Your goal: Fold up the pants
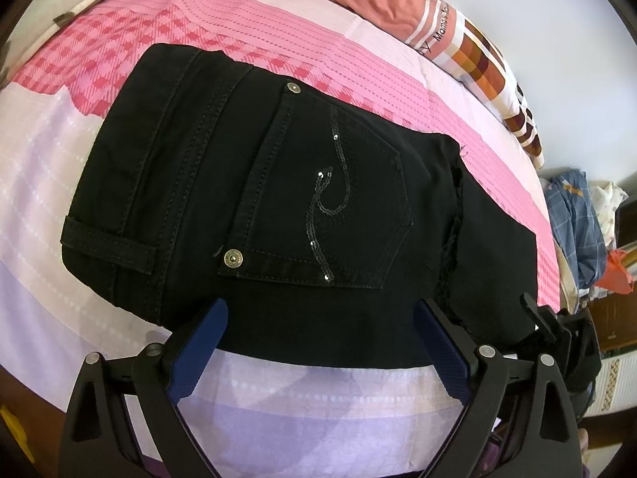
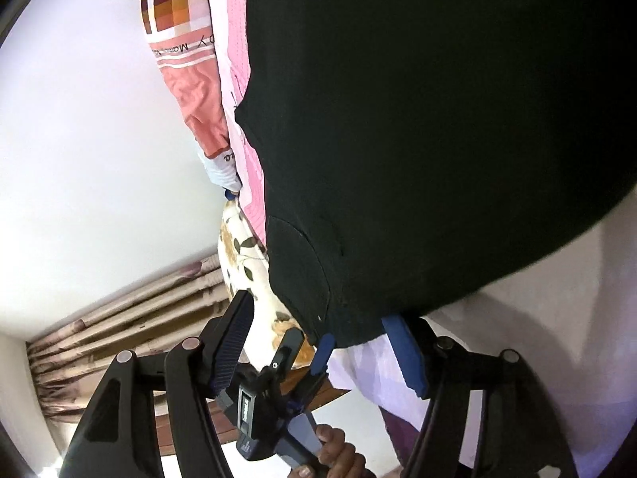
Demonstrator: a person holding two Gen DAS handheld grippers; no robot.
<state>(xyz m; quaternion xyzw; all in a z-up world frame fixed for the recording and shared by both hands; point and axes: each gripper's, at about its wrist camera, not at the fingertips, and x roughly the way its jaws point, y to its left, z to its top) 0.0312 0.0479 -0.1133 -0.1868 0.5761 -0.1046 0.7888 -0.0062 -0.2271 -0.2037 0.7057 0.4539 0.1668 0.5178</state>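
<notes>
Black folded pants on pink bedsheet, both hand-held grippers agape.

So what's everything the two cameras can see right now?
pants: one, black, folded on the bed, sequinned back pocket up
bed sheet: one, pink and lilac patterned, under the pants
blanket: one, salmon with brown checks, at the far edge of the bed
clothes pile: several, blue and white, beside the bed
curtain: one, beige, by the white wall
left gripper: one, black with blue pads, open, at the near edge of the pants
right gripper: one, same colours, open, at the pants' edge
hand: one, holding the left gripper's handle
</notes>
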